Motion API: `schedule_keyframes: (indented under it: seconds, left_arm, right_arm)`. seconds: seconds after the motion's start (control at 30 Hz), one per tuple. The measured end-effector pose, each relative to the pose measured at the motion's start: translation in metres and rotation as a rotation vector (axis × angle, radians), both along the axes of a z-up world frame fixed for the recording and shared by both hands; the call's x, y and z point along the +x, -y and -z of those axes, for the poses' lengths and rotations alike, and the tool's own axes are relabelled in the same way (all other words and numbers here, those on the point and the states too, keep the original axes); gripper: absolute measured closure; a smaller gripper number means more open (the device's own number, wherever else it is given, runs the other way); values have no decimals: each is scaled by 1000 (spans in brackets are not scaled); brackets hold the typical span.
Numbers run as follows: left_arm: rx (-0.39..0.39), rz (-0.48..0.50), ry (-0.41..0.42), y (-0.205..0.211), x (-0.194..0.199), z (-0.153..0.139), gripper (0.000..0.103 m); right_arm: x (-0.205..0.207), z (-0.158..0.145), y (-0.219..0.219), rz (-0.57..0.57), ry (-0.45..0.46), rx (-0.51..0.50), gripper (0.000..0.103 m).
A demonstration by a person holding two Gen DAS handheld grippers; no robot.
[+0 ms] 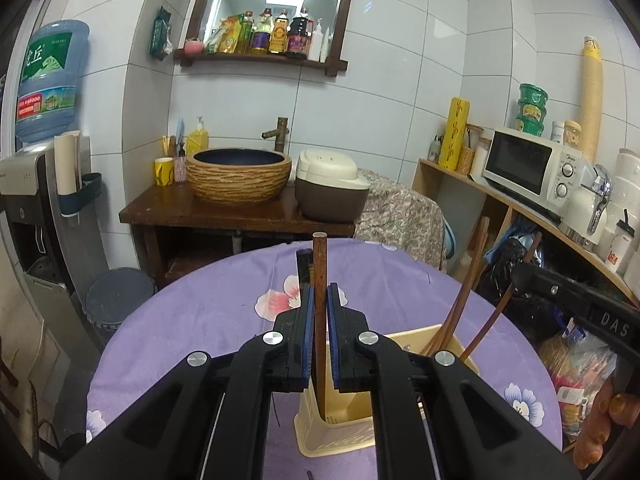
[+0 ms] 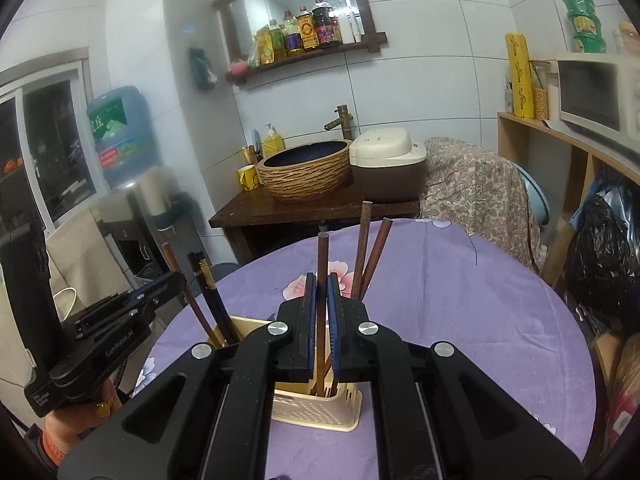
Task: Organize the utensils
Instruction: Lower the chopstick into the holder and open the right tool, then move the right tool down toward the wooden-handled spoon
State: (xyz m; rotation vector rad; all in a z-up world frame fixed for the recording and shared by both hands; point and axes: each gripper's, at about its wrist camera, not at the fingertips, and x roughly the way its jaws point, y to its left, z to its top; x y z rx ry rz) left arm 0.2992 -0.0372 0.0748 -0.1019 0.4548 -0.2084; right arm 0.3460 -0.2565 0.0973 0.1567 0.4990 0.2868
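- My left claw [image 1: 319, 300] is clamped on a brown chopstick [image 1: 319, 264], held nearly upright with its lower end already inside the holder [image 1: 332, 436].
- My right claw [image 2: 320, 292] is pinched on another brown stick [image 2: 322, 256], its lower end also down in the holder [image 2: 320, 408].
- The holder stands on the purple-clothed bench [image 2: 460, 300], straight below both claws. It is a cream slotted caddy; I cannot tell from here how its compartments divide.
- More sticks already lean in the holder: two brown ones [image 2: 370, 248] on the far side of my right stick, and a dark one [image 2: 208, 288] beside my left stick.
- To do this well, I judge each stick should go down straight until its tip meets the holder's floor, and only then should the claw part.
- Releasing too high would let a stick tip out over the rim, or nudge the light holder.
- I would lower one side at a time, so the claws do not knock together above the holder.
- Watch the leaning sticks beside mine; brushing them could lever the holder over.
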Motion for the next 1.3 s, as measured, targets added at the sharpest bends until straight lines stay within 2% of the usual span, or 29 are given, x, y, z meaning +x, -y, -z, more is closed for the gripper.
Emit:
schedule_keyframes:
  seconds: [0.2,0.23,0.27,0.33,0.4,0.5,0.63,0.9,1.07,1.3]
  left_arm:
    - [-4,5,-11,1,-2,1,93]
    - [-2,2,-9,0,-3,0,86]
    - [-5,0,-10,-1,-5,0,80]
    - [-29,-6,-7,-6,-11,0,50]
    - [-47,-5,0,-10,-21,0,43]
    - [-53,17,19,-14,-44,4,16]
    - [-35,23,9,-21,-69,20,5]
    - [2,-29,-144,-38,-108,82,5]
    - [71,-77,-187,-42,-130,113,5]
    - [85,-113,-226,-50,-145,133,6]
  right_arm:
    - [0,1,5,11,12,5,92]
    - [0,2,6,13,11,8,80]
    - [-1,2,7,17,15,13,50]
    - [-9,1,11,52,54,16,18]
    - [-19,0,14,81,96,4,16]
    - [-33,1,15,70,113,-11,11]
    - [-61,13,13,75,134,-77,6]
    - [-101,64,6,48,3,-103,6]
    - [-126,98,-7,33,-56,-176,6]
    - [-147,145,-11,29,-169,-214,6]
